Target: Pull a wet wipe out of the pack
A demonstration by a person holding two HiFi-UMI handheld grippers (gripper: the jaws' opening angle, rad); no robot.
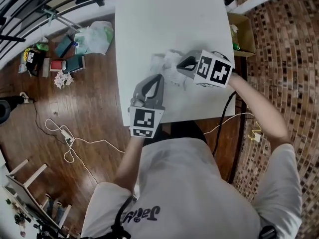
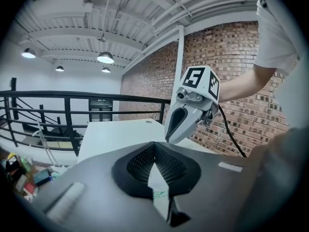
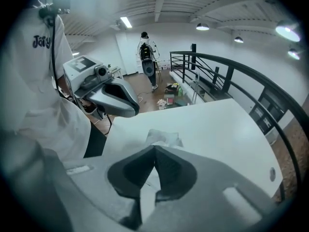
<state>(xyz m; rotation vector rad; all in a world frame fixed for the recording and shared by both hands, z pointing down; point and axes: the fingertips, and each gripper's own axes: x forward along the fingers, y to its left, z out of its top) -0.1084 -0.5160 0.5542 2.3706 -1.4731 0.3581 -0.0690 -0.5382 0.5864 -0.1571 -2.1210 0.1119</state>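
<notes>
The fingers (image 3: pixel 177 172) of the right gripper (image 1: pixel 179 67) are clenching tip to tip. A crumpled, half-translucent white sheet is sticking out just past their tips. I am reading it as the wet wipe (image 3: pixel 164 138), pinched by its leading corner.

The fingers (image 2: pixel 135 167) of the left gripper (image 1: pixel 160 77) are likewise pressing shut against each other. A white strip with green print is showing in the gap behind their tips, most likely the film of the pack (image 1: pixel 167 62). No view is showing whether they are nipping that film or only bearing down on it.

In the head view the pack is lying on the white table (image 1: pixel 149 14) as a pale, crinkled patch. The right gripper's fingertips are meeting the pack from its right side. The left gripper's are meeting it at the edge nearest the person. The two grippers are standing close beside each other at the pack.

The wipe is looking thin, limp and damp, so it is likely to cling and stretch, and to tear if only a sliver is caught. A broad bite on its free fold, close to the pack, is looking like the safest hold. The pack is looking light and soft, so I am expecting it to ride up with the wipe unless it is pinned at one end.
</notes>
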